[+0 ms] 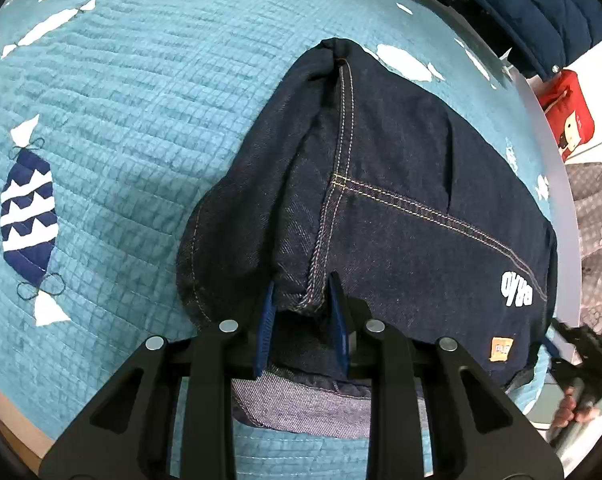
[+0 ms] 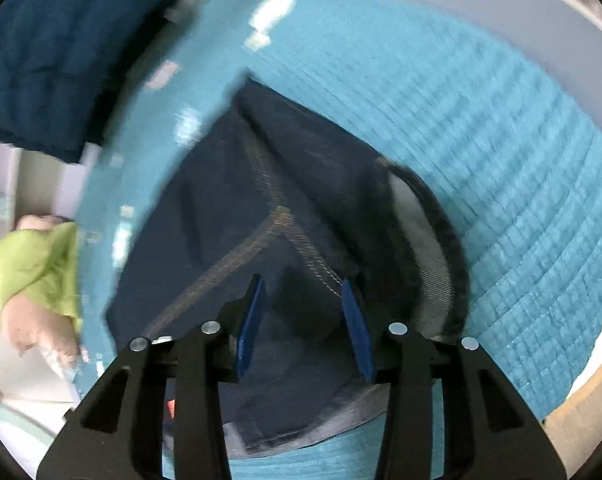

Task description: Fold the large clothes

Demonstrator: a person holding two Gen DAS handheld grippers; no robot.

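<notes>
Black left gripper [image 1: 301, 304] is clenching its blue fingers [image 1: 264, 332] on a seam of one dark blue denim garment [image 1: 401, 208], bunched and partly folded on one teal quilted bedspread [image 1: 141, 120]. Right gripper [image 2: 301, 320] is hovering released above the denim. Folding is looking roughly midway; flattening is remaining.

Teal quilted bedspread [image 1: 149, 92], possibly pale floor beyond.
</notes>
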